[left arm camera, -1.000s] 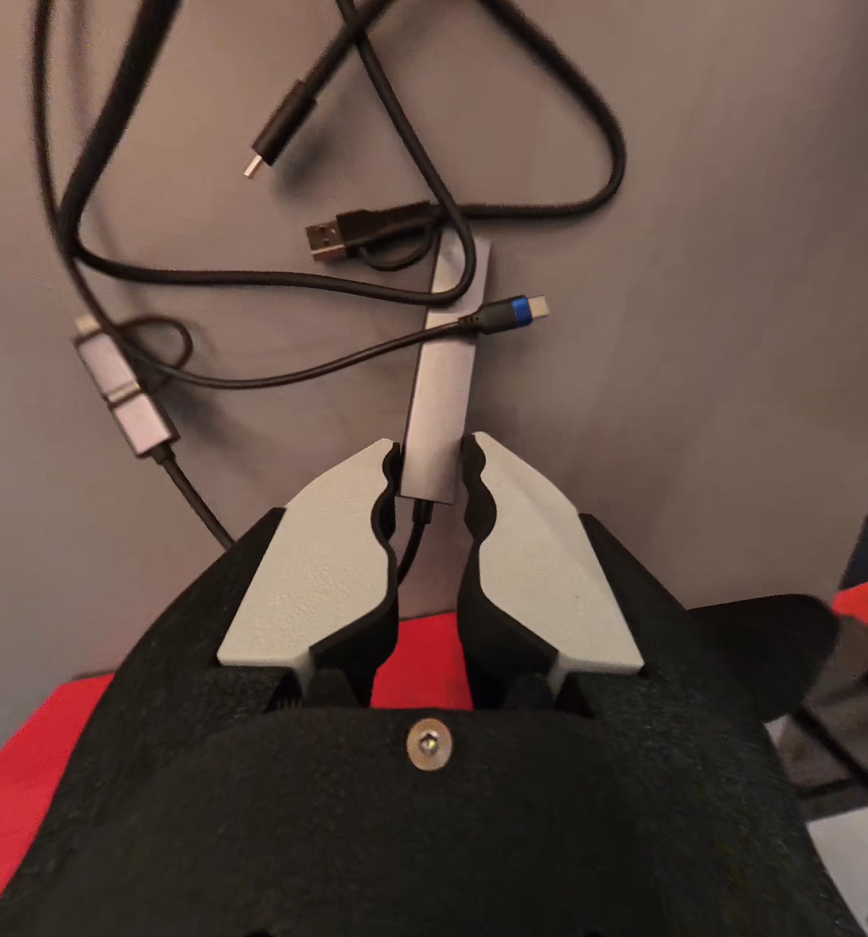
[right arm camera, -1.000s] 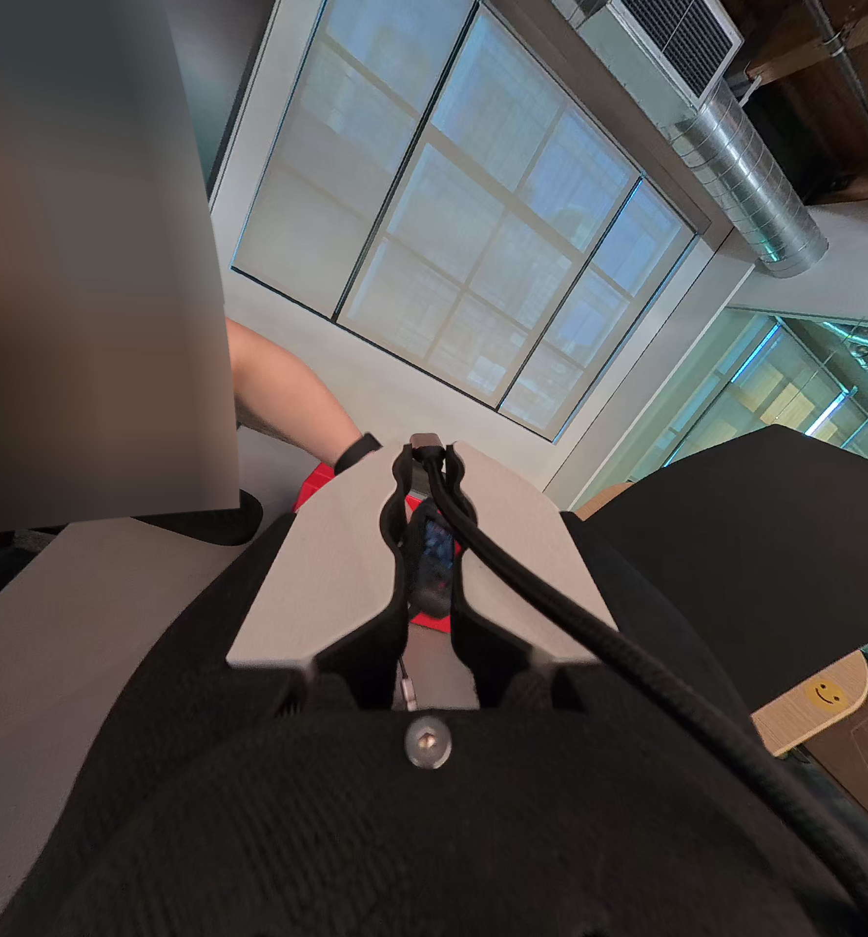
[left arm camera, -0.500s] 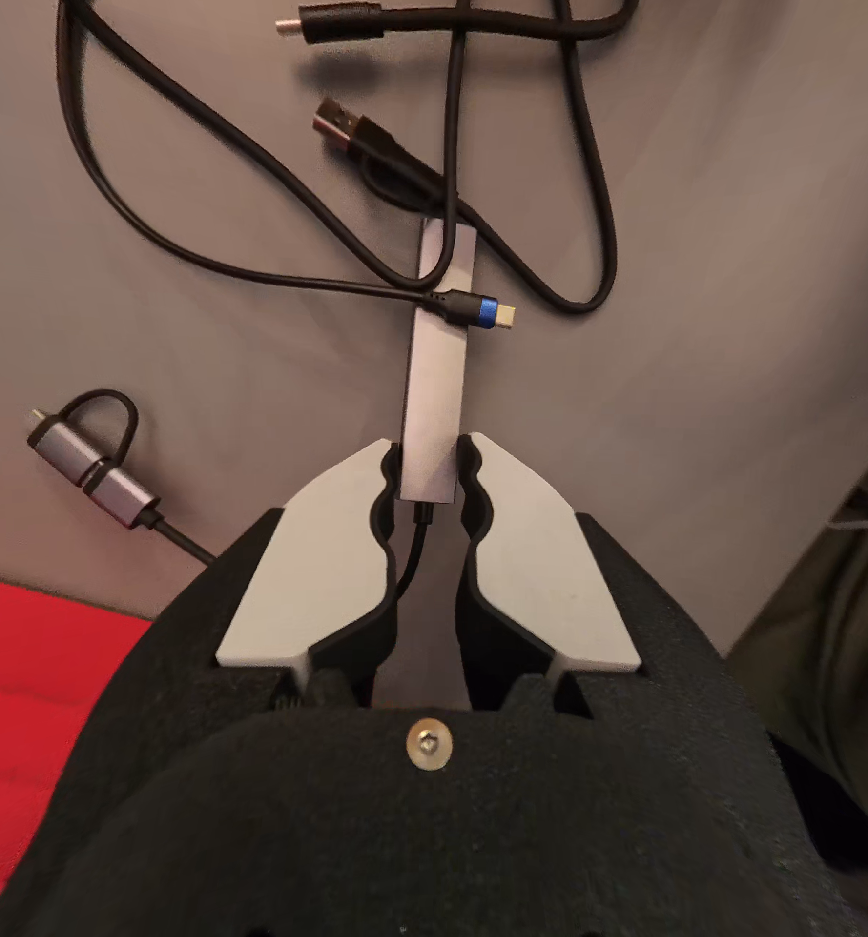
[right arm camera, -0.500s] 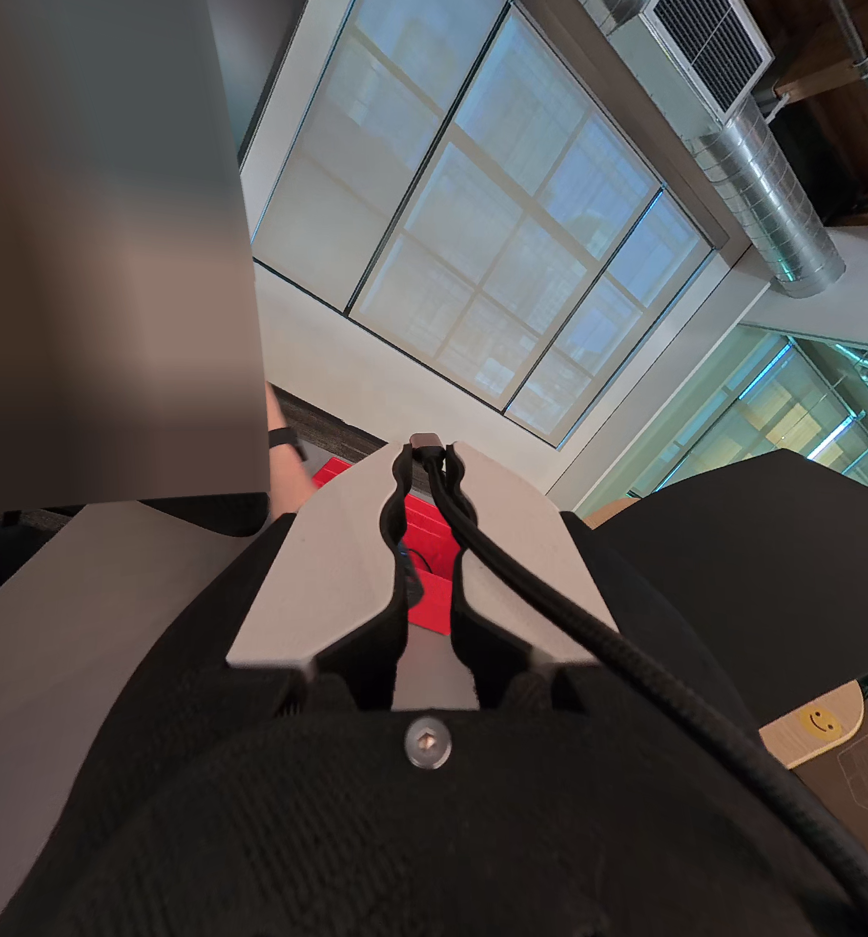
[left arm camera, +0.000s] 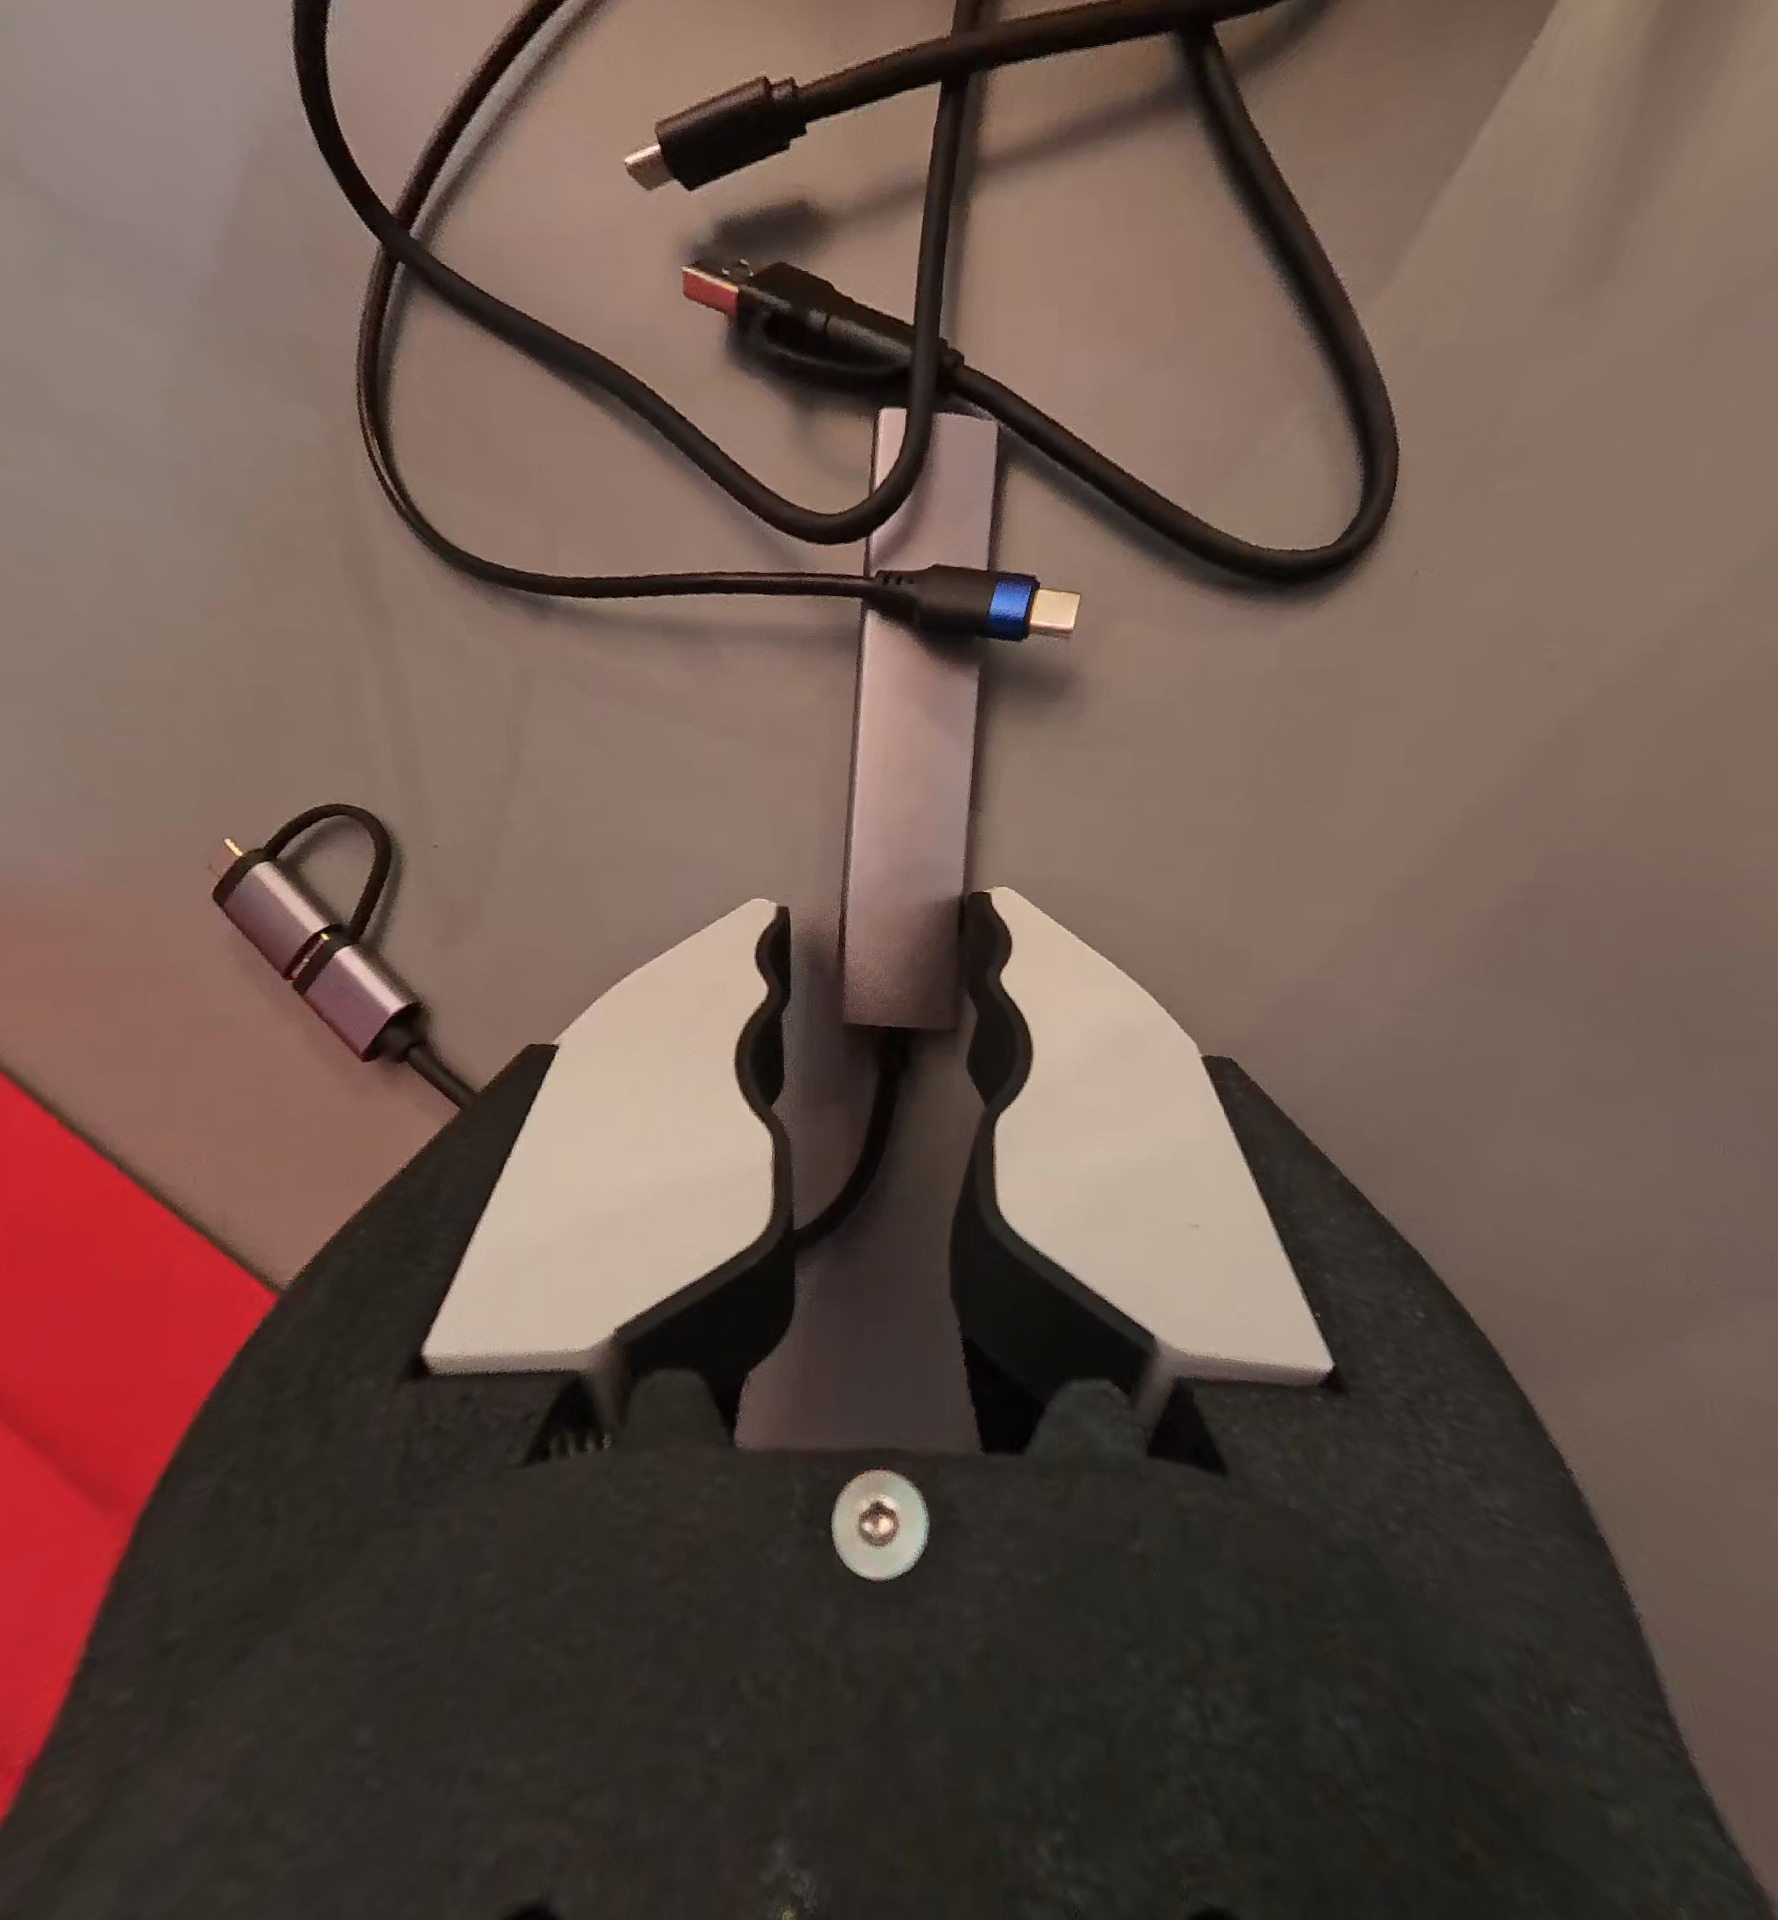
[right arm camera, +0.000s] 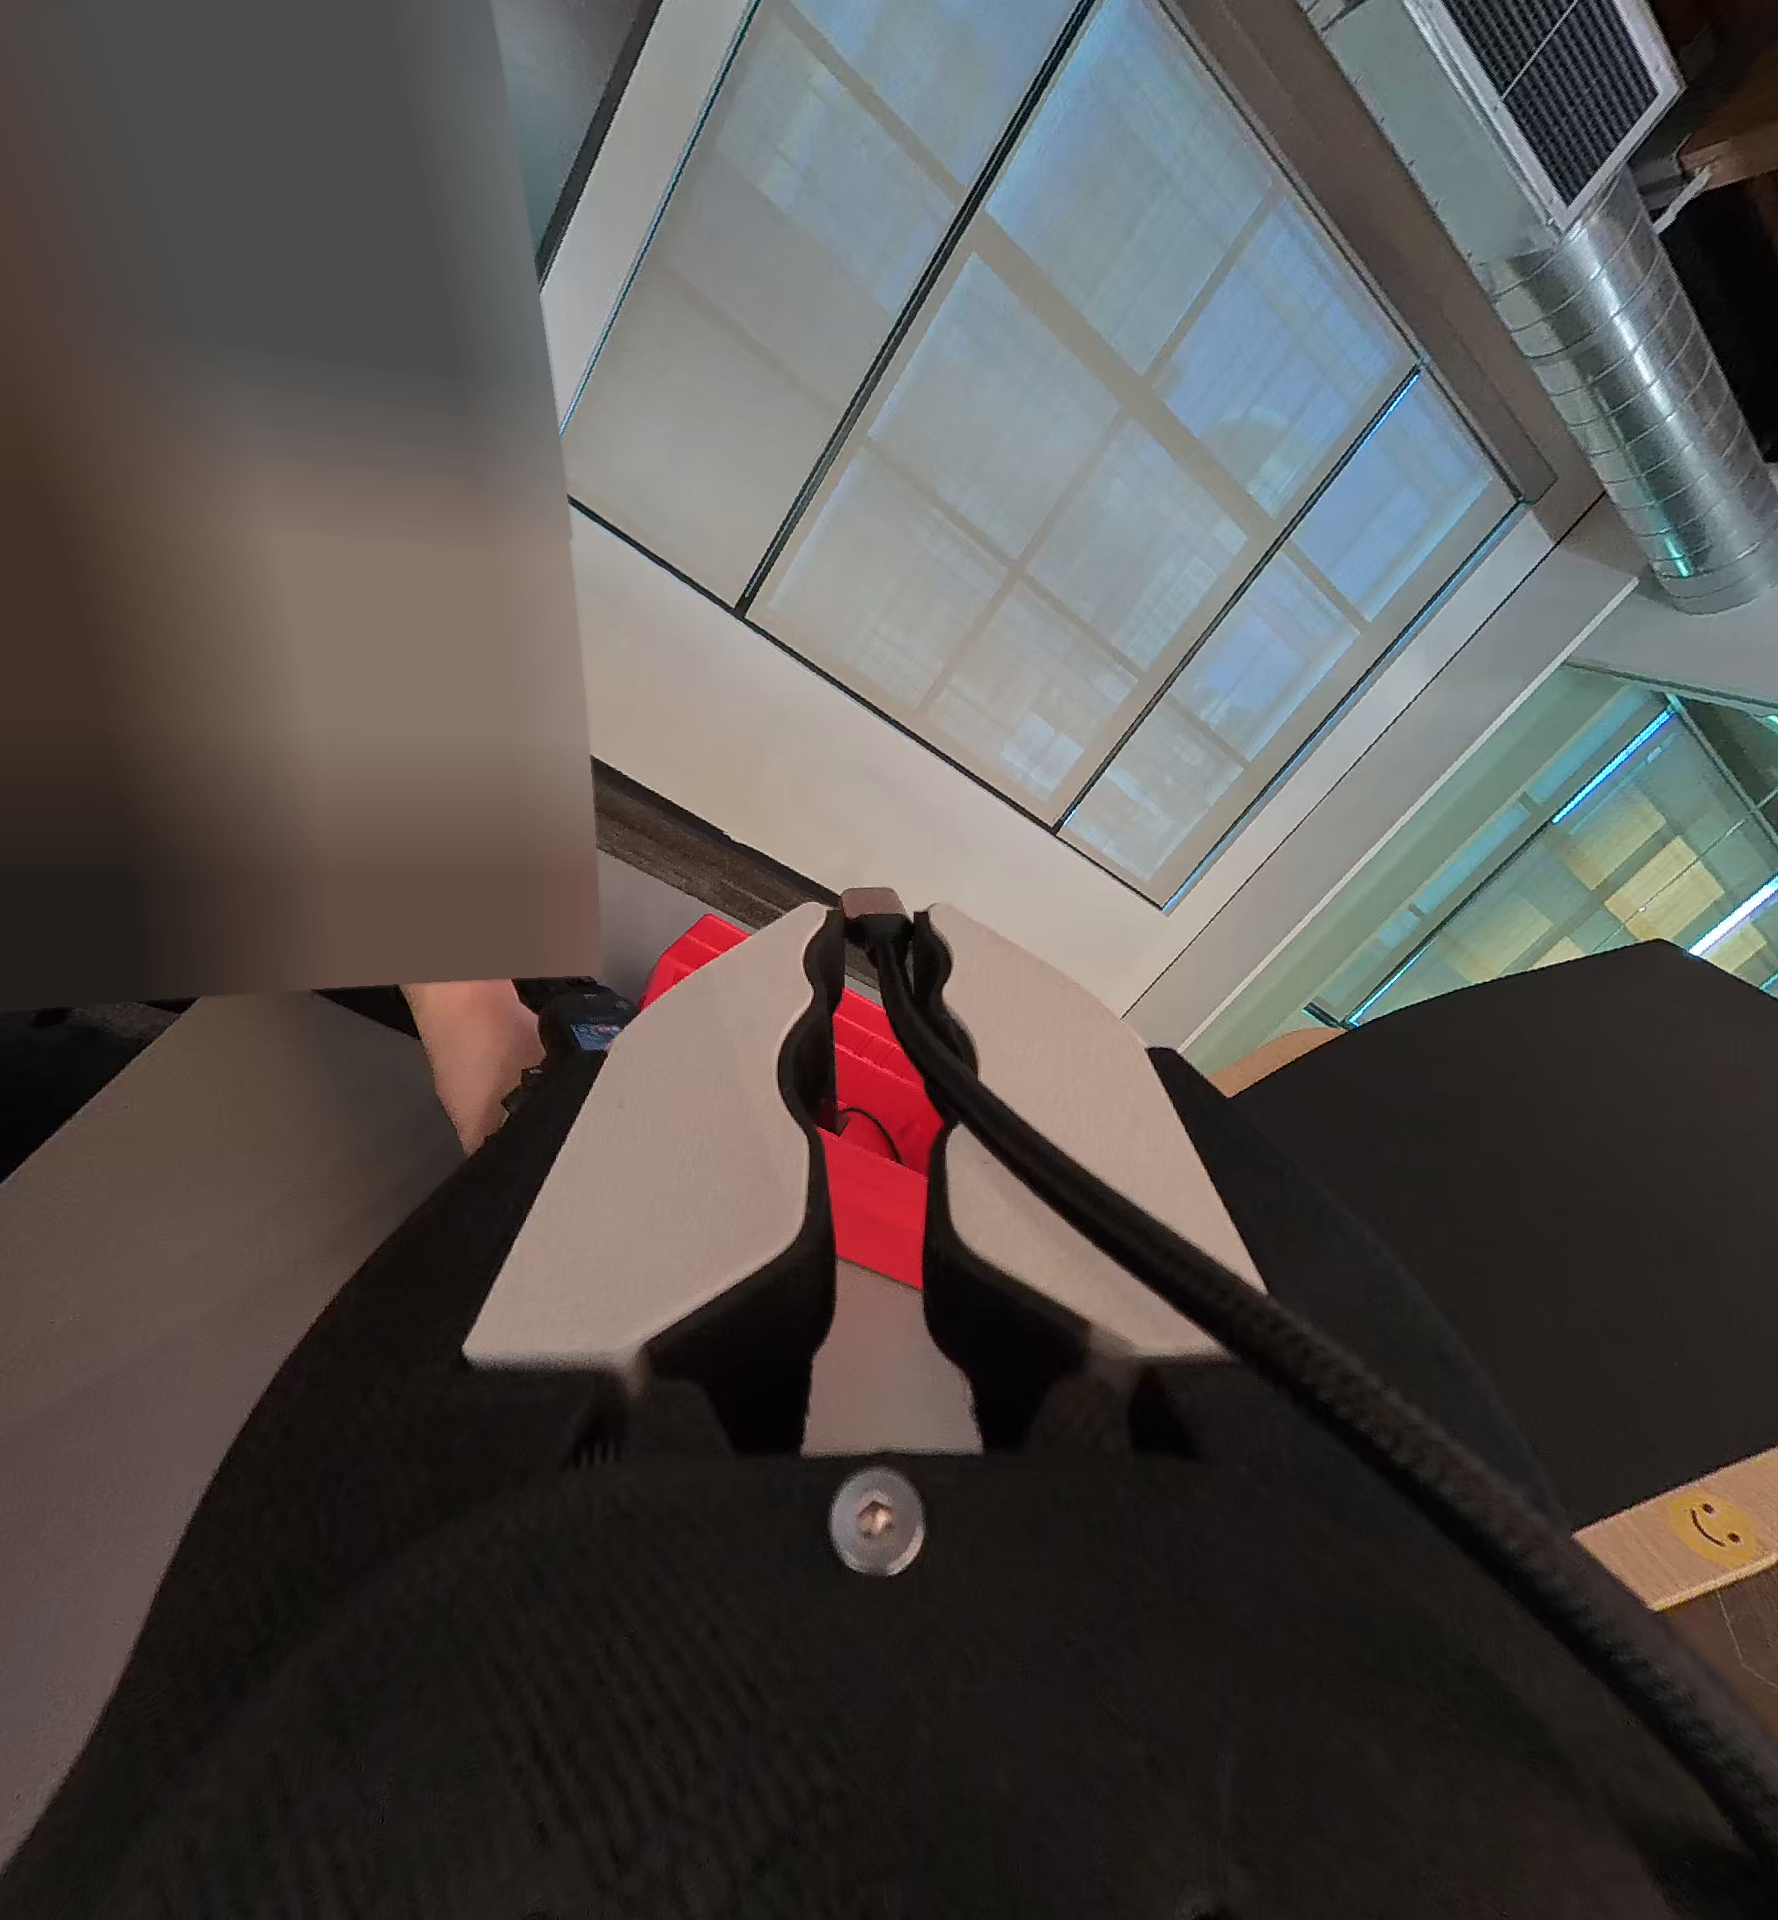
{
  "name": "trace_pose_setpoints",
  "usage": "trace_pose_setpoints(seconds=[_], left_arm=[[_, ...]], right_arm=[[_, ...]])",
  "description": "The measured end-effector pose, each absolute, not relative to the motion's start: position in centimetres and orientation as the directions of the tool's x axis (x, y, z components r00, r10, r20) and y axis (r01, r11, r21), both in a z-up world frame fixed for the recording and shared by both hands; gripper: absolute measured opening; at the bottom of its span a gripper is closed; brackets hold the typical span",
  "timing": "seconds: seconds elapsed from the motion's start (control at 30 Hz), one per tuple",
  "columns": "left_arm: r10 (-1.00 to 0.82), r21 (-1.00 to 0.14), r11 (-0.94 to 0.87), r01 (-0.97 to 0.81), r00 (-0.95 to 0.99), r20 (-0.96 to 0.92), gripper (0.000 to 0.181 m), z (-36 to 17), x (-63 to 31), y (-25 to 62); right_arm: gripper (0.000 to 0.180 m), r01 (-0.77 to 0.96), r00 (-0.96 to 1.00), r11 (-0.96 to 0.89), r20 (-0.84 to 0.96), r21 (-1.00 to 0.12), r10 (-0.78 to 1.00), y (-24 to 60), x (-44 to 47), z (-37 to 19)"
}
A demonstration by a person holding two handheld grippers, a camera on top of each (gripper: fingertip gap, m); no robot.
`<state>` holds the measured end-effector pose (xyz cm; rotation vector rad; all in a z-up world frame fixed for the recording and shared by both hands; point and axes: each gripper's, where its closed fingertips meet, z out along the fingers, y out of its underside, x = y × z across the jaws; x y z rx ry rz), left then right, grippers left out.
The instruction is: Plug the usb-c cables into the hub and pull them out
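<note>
- Left wrist view: the left tool point(left arm camera: 877, 935) sits at the middle of the frame with its two fingers closed against the near end of the slim grey hub point(left arm camera: 921, 727), gripping it from both sides.
- The hub runs straight up the centre of the frame over the grey desk point(left arm camera: 1487, 831), and its own thin lead drops down between the fingers.
- A cable with a blue-ringed plug point(left arm camera: 999, 611) lies across the hub's upper half, metal tip pointing to the right, not plugged in.
- Above it, in the upper middle, lie a black USB-A plug point(left arm camera: 750, 296) and a black USB-C plug point(left arm camera: 719, 140), both loose among loops of black cable.
- At the left edge of the frame a grey two-part adapter plug point(left arm camera: 313, 956) rests on the desk, well apart from the hub.
- A red surface point(left arm camera: 54, 1351) fills the lower left corner.
- Right wrist view: the right tool point(right arm camera: 872, 920) points upward toward a large window point(right arm camera: 1020, 436), pinched shut on a braided black cable point(right arm camera: 1124, 1226) right behind its metal plug, which pokes out past the fingertips.
- The cable trails to the lower right.
- A red object point(right arm camera: 864, 1174) shows between the fingers.
</note>
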<state>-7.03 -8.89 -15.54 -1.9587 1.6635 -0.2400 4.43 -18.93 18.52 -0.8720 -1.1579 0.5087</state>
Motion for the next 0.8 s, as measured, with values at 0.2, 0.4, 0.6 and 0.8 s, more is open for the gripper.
trace_pose_setpoints(seconds=[0.2,0.4,0.6,0.8], left_arm=[[-0.945,-0.565,-0.002,-0.825,0.186,-0.268,0.022,-15.6,-6.6,-9.2],[-0.965,-0.564,-0.096,-0.82,0.216,-0.149,0.022,-13.8,-7.9,-9.5],[-0.976,-0.578,-0.192,-0.793,0.091,0.2,0.022,-9.0,-9.4,-14.6],[-0.929,-0.686,-0.323,-0.652,0.082,0.36,0.022,-3.9,-8.0,-14.4]], right_arm=[[0.013,0.096,0.341,0.57,0.565,-0.816,0.751,-18.5,4.1,18.1],[0.013,0.127,0.35,0.546,0.552,-0.828,0.757,-17.5,3.8,17.4],[0.013,0.135,0.344,0.534,0.545,-0.835,0.765,-17.1,3.5,17.1],[0.013,0.149,0.382,0.492,0.509,-0.858,0.771,-15.9,2.9,16.8]])
